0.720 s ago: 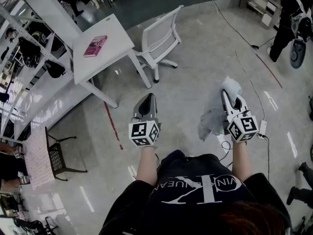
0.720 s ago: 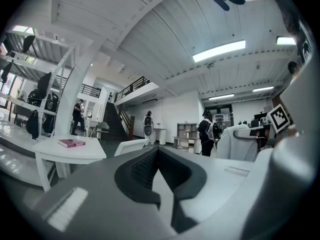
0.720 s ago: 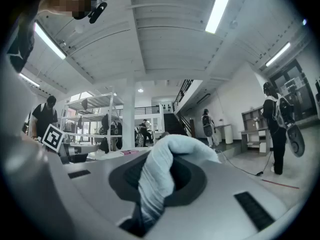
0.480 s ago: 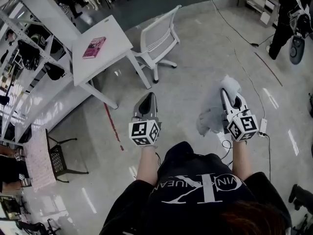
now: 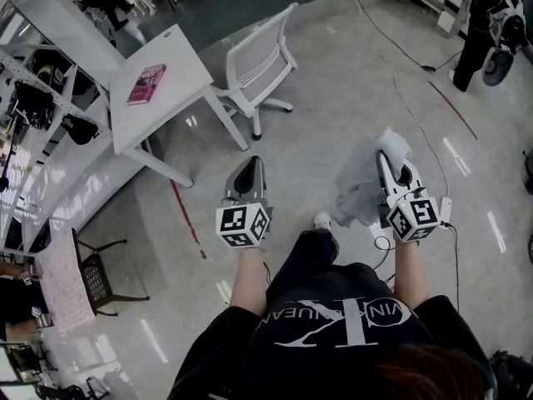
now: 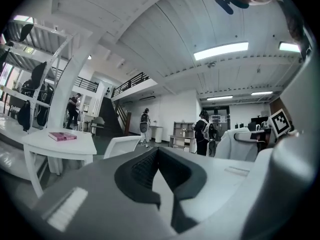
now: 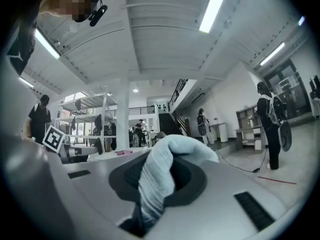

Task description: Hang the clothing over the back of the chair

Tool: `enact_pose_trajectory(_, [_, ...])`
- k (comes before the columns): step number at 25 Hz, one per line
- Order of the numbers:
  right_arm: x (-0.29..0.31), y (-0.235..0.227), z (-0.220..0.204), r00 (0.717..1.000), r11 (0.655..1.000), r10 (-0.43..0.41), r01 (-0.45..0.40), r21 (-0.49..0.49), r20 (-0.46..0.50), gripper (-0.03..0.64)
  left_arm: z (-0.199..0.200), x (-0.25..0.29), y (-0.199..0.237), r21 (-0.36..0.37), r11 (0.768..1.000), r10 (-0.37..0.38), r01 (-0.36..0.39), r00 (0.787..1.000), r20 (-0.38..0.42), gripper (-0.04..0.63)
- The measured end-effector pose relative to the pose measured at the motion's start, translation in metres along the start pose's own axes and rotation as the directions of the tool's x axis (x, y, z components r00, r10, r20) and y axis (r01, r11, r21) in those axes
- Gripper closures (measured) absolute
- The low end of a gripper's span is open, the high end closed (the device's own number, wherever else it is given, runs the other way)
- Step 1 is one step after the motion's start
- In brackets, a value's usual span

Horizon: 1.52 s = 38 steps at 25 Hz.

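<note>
Holding the pale clothing (image 5: 358, 192) bunched in my right gripper (image 5: 388, 161), jaws clenched on it and the rest drooping leftward, left gripper (image 5: 250, 167) jaws pressed together on nothing, I read the white chair (image 5: 260, 57) as well ahead, up-left, nearer my left, backrest edge running lower-left to upper-right.

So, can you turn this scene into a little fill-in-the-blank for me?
Of the left claw and right claw, the clothing is in the ____ one.
The book on the table is coloured ____.
The colour of the chair is ____.
Missing words: right, pink, white.
</note>
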State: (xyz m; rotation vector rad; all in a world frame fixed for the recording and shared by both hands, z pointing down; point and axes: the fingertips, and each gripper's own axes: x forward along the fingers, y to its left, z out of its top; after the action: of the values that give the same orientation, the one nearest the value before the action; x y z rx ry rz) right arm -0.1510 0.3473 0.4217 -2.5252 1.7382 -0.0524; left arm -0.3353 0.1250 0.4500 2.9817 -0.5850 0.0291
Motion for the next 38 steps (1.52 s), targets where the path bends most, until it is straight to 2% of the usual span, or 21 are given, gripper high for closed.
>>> enact_pose_trajectory(4, [0.015, -0.022, -0.005, 1.000, 1.000, 0.009, -0.010, -0.011, -0.021, 0.558, -0.001, 0.039, -0.002, -0.017, 1.000, -0.008, 0.008, 1.000, 0.005, 0.584])
enact_pose_trajectory(12, [0.065, -0.071, 0.004, 0.999, 1.000, 0.004, -0.004, -0.012, -0.033, 0.558, -0.001, 0.128, -0.011, -0.017, 0.997, -0.073, 0.073, 0.997, -0.020, 0.584])
enact_pose_trajectory(28, [0.167, -0.132, 0.012, 0.999, 1.000, 0.006, -0.006, -0.003, -0.047, 0.558, 0.007, 0.240, 0.030, -0.037, 0.999, -0.041, 0.040, 0.999, -0.033, 0.584])
enact_pose_trajectory(38, [0.220, -0.144, 0.001, 0.995, 0.998, 0.066, -0.066, 0.005, -0.069, 0.558, 0.000, 0.299, 0.043, -0.054, 0.998, -0.046, 0.044, 0.998, -0.039, 0.584])
